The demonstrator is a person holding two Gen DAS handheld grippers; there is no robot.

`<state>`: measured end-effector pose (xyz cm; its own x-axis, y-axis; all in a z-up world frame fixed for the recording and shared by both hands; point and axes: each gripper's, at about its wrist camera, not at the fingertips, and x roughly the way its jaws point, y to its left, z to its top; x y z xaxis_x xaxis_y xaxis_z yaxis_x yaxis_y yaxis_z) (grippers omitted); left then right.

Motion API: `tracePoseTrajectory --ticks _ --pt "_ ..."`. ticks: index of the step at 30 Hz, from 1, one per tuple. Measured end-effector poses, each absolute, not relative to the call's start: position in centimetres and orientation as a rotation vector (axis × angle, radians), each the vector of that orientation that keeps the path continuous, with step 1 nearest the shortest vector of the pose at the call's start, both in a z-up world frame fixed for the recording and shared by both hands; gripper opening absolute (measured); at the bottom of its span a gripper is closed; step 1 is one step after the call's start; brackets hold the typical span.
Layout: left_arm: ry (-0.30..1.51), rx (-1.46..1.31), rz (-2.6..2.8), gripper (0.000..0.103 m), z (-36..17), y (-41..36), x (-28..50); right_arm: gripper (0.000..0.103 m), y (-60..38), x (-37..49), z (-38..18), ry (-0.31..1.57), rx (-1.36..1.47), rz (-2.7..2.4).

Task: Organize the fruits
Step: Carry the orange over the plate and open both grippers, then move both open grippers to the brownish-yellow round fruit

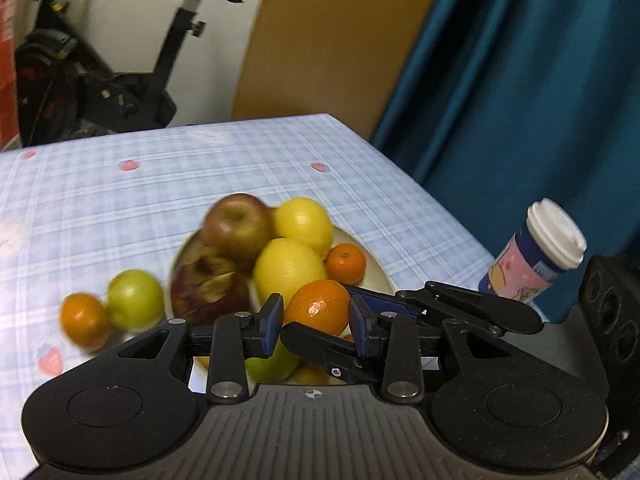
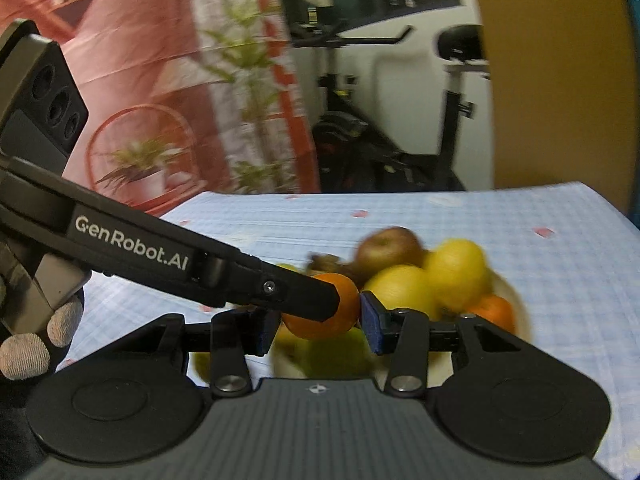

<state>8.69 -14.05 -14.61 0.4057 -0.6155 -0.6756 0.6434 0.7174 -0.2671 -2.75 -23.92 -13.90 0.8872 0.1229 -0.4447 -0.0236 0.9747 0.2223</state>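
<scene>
A cream plate (image 1: 376,268) on the checked tablecloth holds red apples (image 1: 238,226), two lemons (image 1: 288,268), a small tangerine (image 1: 346,263) and green fruit underneath. An orange (image 1: 318,306) sits between the pads of both grippers above the plate's near side. My left gripper (image 1: 316,322) and my right gripper (image 2: 320,322) both close around this same orange (image 2: 324,308), the two crossing each other. A green apple (image 1: 135,298) and another tangerine (image 1: 84,320) lie on the cloth left of the plate.
A lidded paper cup (image 1: 536,256) stands at the table's right edge by a teal curtain (image 1: 520,100). An exercise bike (image 2: 400,120) and a wooden board (image 1: 328,40) stand beyond the table's far edge. A gloved hand (image 2: 36,340) holds the left gripper.
</scene>
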Motion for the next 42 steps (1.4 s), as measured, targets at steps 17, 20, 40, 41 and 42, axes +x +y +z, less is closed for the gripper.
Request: tracePoseTrajectory --ticks 17,20,40,41,42 --pt "0.832 -0.033 -0.752 0.041 -15.2 -12.1 8.4 0.048 -25.5 -3.3 -15.4 0.524 0.289 0.007" --pt "0.794 -0.080 -0.702 0.041 -14.5 -9.9 8.2 0.048 -25.4 -3.2 -15.5 0.526 0.286 0.005" --pt "0.766 -0.234 -0.473 0.042 -15.9 -0.1 6.9 0.055 -18.3 -2.7 -14.7 0.478 0.046 0.171" --pt "0.767 -0.236 -0.484 0.042 -16.1 0.0 6.7 0.055 -17.5 -2.5 -14.9 0.490 0.029 0.194" --pt "0.769 -0.238 -0.493 0.042 -16.2 -0.2 6.7 0.055 -16.8 -2.2 -15.1 0.502 0.016 0.214"
